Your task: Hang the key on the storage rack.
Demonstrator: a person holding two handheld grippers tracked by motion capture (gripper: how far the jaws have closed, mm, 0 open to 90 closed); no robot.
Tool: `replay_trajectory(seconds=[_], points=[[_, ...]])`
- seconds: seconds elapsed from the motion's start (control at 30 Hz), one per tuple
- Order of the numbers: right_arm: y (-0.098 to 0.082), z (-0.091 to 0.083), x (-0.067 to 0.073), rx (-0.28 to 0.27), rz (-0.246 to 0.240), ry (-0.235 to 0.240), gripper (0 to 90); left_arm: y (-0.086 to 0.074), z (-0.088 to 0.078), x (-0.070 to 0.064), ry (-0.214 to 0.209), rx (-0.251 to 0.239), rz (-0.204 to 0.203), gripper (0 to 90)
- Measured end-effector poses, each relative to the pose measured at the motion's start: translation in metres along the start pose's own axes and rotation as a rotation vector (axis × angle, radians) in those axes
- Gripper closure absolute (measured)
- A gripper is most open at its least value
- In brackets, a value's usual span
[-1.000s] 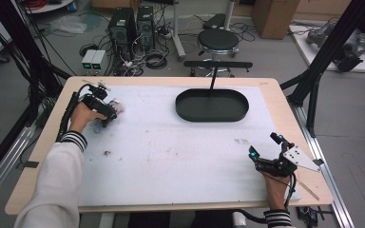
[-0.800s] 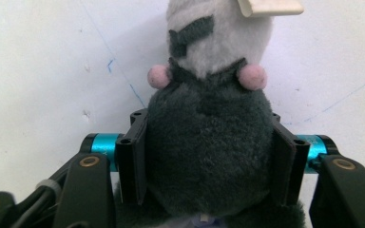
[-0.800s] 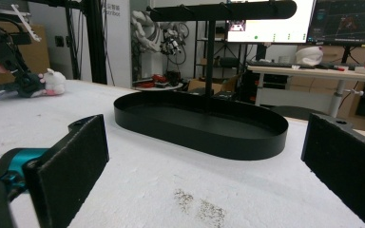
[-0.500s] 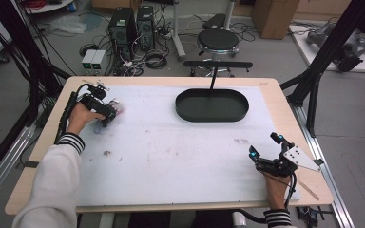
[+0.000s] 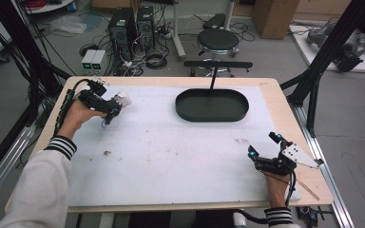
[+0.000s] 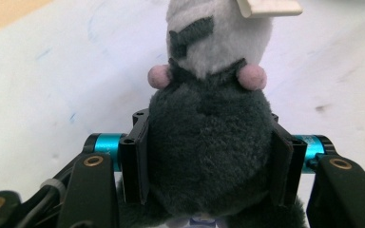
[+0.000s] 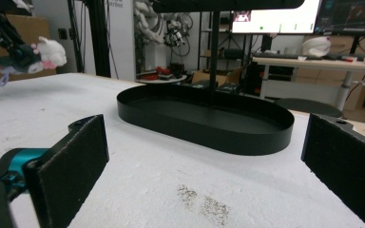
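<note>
Gripping a grey-and-white plush toy (image 6: pixel 211 137) at the tabletop's (image 5: pixel 171 161) far left, the left gripper (image 5: pixel 115 109) holds its jaws closed on it. The black oval tray (image 5: pixel 212 105) lies well apart, with bare white tabletop between. The right gripper (image 5: pixel 253 156) rests near the right edge, jaws wide open.

Your left tool (image 5: pixel 114 108) has just closed its jaws on the plush toy (image 5: pixel 120 100); you've lifted it clear of the desk (image 5: pixel 171 156).

Black claw (image 6: pixel 209 156) (teal pins, brass screws); white sleeves, striped cuffs.
</note>
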State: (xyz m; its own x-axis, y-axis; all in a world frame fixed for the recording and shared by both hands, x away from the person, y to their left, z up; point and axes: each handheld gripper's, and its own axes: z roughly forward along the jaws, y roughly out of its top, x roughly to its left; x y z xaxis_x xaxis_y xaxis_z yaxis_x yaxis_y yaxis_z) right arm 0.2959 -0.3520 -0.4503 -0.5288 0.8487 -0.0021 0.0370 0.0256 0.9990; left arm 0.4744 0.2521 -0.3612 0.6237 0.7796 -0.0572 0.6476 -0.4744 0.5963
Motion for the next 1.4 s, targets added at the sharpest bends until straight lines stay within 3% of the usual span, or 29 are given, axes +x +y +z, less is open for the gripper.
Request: replay_trajectory(seconds=[0.07, 0.17, 0.2, 0.3, 0.33, 0.37, 0.4, 0.5, 0.53, 0.63, 0.73, 0.77, 0.8, 0.83, 0.87, 1.0, 1.4], points=[[0.003, 0.001, -0.001, 0.011, 0.001, 0.009, 0.8, 0.003, -0.007, -0.009, -0.029, -0.026, 0.026, 44.5], [0.009, 0.002, -0.001, 0.017, 0.003, 0.023, 0.8, 0.006, -0.012, -0.016, -0.041, -0.047, 0.051, 44.5], [0.017, 0.003, -0.001, 0.024, 0.006, 0.041, 0.8, 0.009, -0.016, -0.022, -0.064, -0.063, 0.068, 44.5], [0.025, 0.005, -0.001, 0.035, 0.007, 0.061, 0.8, 0.012, -0.022, -0.033, -0.079, -0.08, 0.096, 44.4], [0.034, 0.006, -0.001, 0.052, 0.001, 0.089, 0.8, 0.015, -0.026, -0.042, -0.101, -0.093, 0.127, 44.4], [0.034, 0.006, -0.001, 0.052, 0.001, 0.089, 0.8, 0.015, -0.026, -0.042, -0.101, -0.093, 0.127, 44.4], [0.044, 0.009, 0.0, 0.064, -0.012, 0.119, 0.8, 0.018, -0.031, -0.053, -0.119, -0.113, 0.155, 44.4], [0.055, 0.012, 0.002, 0.073, -0.029, 0.146, 0.8, 0.02, -0.035, -0.063, -0.145, -0.129, 0.181, 44.3], [0.065, 0.016, 0.004, 0.08, -0.042, 0.18, 0.8, 0.023, -0.039, -0.072, -0.155, -0.135, 0.214, 44.3], [0.075, 0.022, 0.007, 0.096, -0.05, 0.213, 0.8, 0.025, -0.041, -0.078, -0.169, -0.139, 0.234, 44.3], [0.094, 0.034, 0.013, 0.126, -0.069, 0.288, 0.8, 0.026, -0.044, -0.092, -0.207, -0.149, 0.273, 44.3], [0.094, 0.034, 0.013, 0.126, -0.069, 0.288, 0.8, 0.026, -0.044, -0.092, -0.207, -0.149, 0.273, 44.3], [0.103, 0.04, 0.016, 0.152, -0.064, 0.336, 0.8, 0.026, -0.045, -0.097, -0.216, -0.151, 0.296, 44.3], [0.103, 0.04, 0.016, 0.152, -0.064, 0.336, 0.8, 0.026, -0.045, -0.097, -0.216, -0.151, 0.296, 44.3], [0.11, 0.046, 0.019, 0.175, -0.076, 0.368, 0.8, 0.027, -0.046, -0.103, -0.232, -0.159, 0.313, 44.3], [0.123, 0.058, 0.025, 0.209, -0.09, 0.425, 0.8, 0.028, -0.046, -0.113, -0.26, -0.168, 0.34, 44.3], [0.146, 0.084, 0.046, 0.251, -0.154, 0.525, 0.8, 0.033, -0.04, -0.142, -0.338, -0.182, 0.395, 44.3]])
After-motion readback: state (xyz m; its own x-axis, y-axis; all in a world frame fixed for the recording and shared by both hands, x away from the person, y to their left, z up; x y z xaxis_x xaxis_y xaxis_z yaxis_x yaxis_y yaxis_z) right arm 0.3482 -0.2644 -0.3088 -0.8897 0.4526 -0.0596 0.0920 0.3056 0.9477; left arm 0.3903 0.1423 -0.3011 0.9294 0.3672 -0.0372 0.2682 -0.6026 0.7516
